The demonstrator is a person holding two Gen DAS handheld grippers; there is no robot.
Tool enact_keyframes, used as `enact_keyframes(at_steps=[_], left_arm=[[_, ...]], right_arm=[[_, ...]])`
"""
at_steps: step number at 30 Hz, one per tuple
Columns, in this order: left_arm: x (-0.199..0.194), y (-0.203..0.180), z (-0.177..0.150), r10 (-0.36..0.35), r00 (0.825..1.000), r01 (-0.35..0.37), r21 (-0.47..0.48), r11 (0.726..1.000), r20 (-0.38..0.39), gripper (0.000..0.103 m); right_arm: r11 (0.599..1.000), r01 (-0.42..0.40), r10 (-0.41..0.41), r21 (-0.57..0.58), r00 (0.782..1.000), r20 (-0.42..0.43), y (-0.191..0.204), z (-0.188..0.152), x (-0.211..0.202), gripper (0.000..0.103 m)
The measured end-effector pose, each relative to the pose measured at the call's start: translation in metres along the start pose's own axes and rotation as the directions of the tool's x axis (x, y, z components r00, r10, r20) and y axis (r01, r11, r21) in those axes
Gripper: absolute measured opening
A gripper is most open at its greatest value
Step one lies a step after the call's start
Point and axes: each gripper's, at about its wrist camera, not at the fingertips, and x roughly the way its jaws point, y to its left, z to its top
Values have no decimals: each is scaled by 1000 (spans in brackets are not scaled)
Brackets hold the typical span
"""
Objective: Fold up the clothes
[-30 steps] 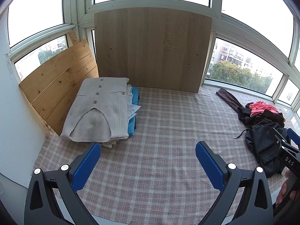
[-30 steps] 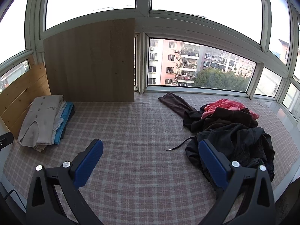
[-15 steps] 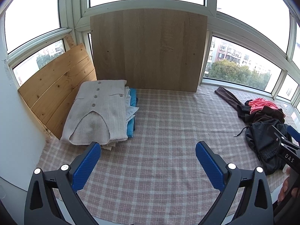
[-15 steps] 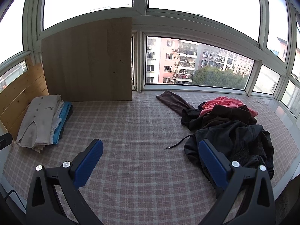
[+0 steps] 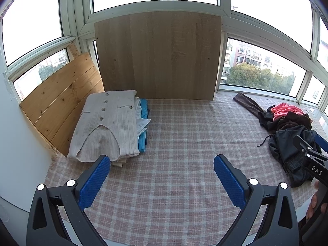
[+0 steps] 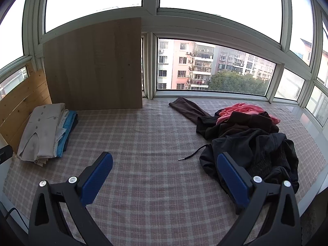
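I see both my left gripper (image 5: 162,176) and right gripper (image 6: 164,174) spread wide, empty, over the plaid cloth (image 6: 147,143). Ribbed beige cardigan (image 5: 108,125) tops the folded stack at ten o'clock; the crumpled dark pile (image 6: 250,143) at two o'clock hides what may be trousers.

A plaid cloth (image 5: 180,143) covers the surface below the windows. At its left end lies a folded stack (image 5: 110,127) with a beige buttoned knit on top and white and blue pieces beneath. At the right end sits a loose heap (image 6: 246,139) of black, brown and pink garments, a drawstring (image 6: 192,153) trailing out.
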Motion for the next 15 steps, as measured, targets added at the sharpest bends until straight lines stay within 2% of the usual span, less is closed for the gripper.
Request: enact_keyframes(at_steps=[15], left_arm=[[1, -12, 0, -33, 999, 33, 43, 999, -2, 102]], right_arm=[[999, 38, -38, 23, 999, -2, -10, -5, -6, 103]])
